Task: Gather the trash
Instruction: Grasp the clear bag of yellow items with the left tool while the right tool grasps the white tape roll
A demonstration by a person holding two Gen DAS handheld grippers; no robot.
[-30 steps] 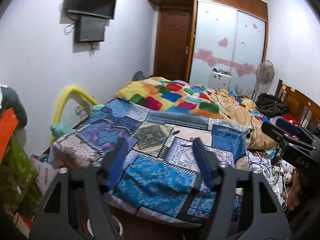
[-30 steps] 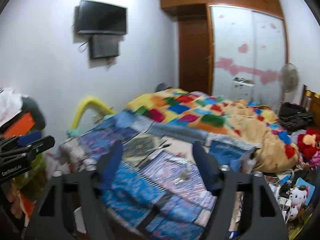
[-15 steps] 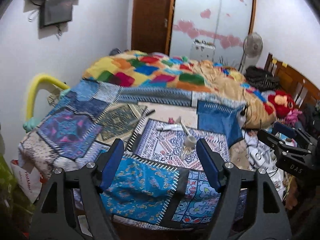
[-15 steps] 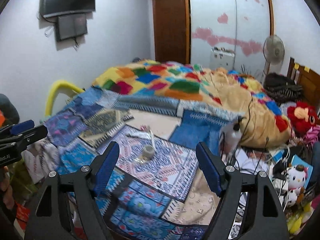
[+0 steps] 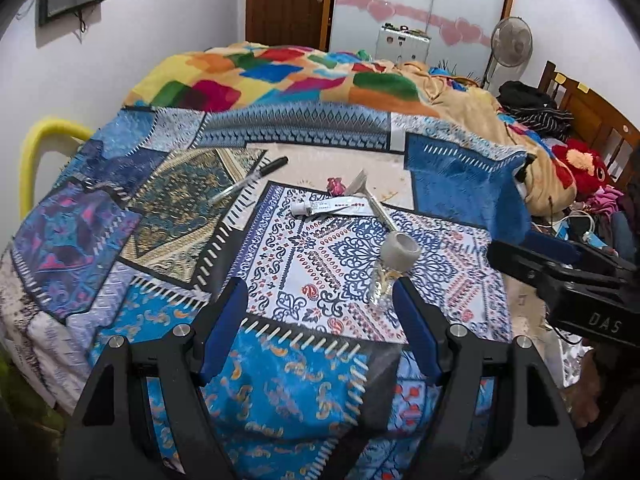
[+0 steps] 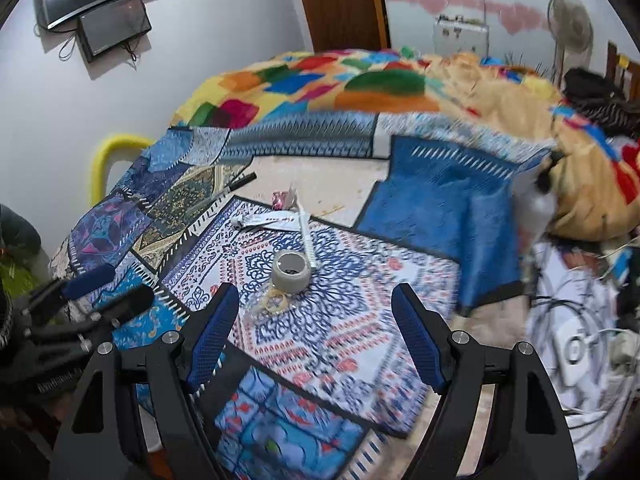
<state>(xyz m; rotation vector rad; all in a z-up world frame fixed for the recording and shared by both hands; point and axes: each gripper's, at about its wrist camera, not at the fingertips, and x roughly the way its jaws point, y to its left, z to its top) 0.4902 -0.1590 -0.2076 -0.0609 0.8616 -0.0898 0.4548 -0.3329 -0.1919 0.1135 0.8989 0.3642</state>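
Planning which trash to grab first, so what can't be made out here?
- Tube print: too small, both views.
- Clear wrapper contents: transparent, partly behind tape roll.
- Pink scrap: too small to identify.
- Right edge of the bed, right wrist view: blurred.

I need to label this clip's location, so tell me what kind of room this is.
A bedroom, lived in and cluttered. A bed with a patchwork cover fills the view, a wardrobe with sliding doors stands at the far wall beside a fan, and a wooden headboard shows at the right.
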